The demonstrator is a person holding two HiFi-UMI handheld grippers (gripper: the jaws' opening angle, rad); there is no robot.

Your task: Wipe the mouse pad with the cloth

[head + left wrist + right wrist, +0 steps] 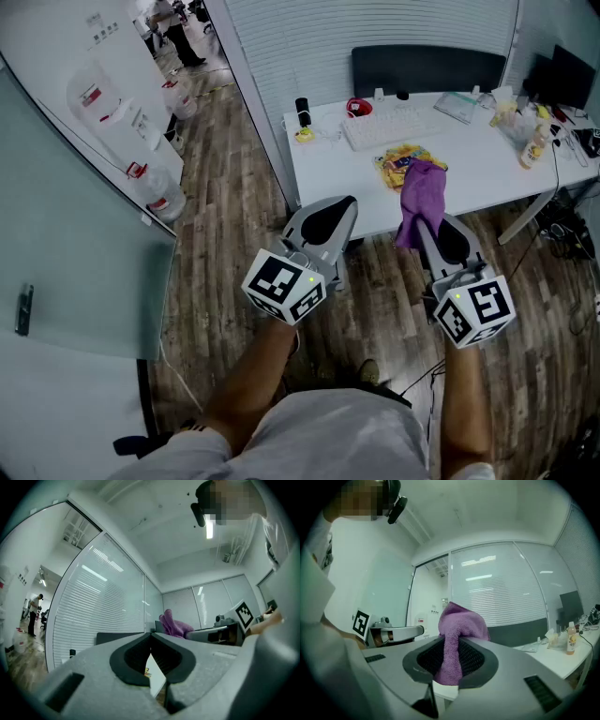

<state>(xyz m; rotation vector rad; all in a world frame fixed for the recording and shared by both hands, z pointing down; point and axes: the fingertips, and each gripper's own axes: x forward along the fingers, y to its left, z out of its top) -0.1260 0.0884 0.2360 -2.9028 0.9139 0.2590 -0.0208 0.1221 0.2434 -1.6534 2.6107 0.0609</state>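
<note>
A purple cloth (419, 192) hangs from my right gripper (424, 223), which is shut on it just in front of the white desk (469, 178). In the right gripper view the cloth (457, 634) bulges up between the shut jaws. A colourful yellow mouse pad (396, 159) lies on the desk near the front edge, and the cloth hides part of it. My left gripper (349, 204) is held to the left of the right one, below the desk's front edge. Its jaws are shut with nothing in them (150, 634).
On the desk are a white keyboard (389, 127), a red object (358, 107), a black cylinder (302, 111), bottles (536, 141) and a dark monitor (567, 75). A dark chair back (427, 67) stands behind. Water jugs (159, 187) line the glass wall on the left.
</note>
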